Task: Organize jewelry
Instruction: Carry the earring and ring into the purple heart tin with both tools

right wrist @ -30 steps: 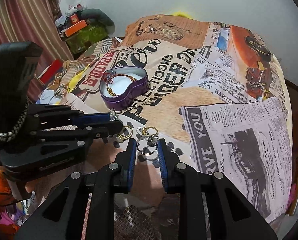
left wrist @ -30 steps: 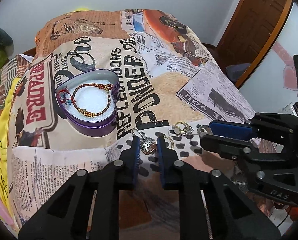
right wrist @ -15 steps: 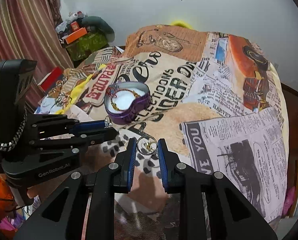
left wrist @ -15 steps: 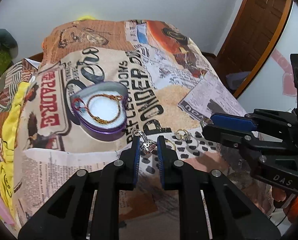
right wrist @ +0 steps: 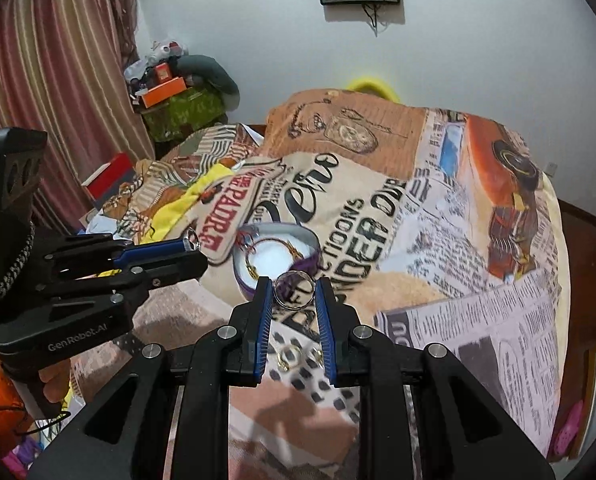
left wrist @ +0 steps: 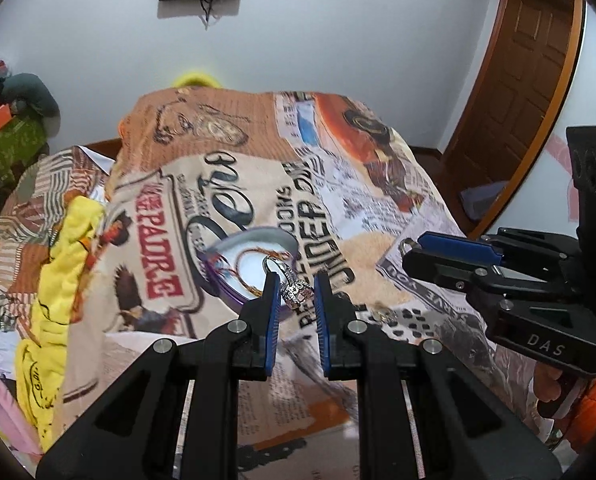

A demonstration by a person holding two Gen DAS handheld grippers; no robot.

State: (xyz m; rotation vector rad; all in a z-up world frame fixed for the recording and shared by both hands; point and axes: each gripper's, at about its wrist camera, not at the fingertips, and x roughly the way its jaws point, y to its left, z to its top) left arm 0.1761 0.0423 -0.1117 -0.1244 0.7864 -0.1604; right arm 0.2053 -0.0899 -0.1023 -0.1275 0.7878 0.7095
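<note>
My left gripper [left wrist: 296,282] is shut on a jewelled silver ring [left wrist: 292,284] and holds it in the air just in front of the purple heart-shaped tin [left wrist: 228,280]. The tin holds braided bracelets [right wrist: 266,254] on white padding. My right gripper [right wrist: 294,288] is shut on a plain silver ring [right wrist: 293,294], raised near the tin's [right wrist: 309,262] front edge. Each gripper shows in the other's view, the right one [left wrist: 411,246] and the left one [right wrist: 192,240]. Two gold rings [right wrist: 292,356] lie on the blanket below.
A newspaper-print blanket [right wrist: 477,320] covers the bed. A yellow cloth [left wrist: 54,300] lies bunched at its left edge. Boxes and clutter [right wrist: 166,92] stand by the striped curtain. A wooden door [left wrist: 525,80] is at the right.
Both grippers have lifted off the blanket, each with its ring, and risen towards the heart tin. The gold rings stay on the blanket.
</note>
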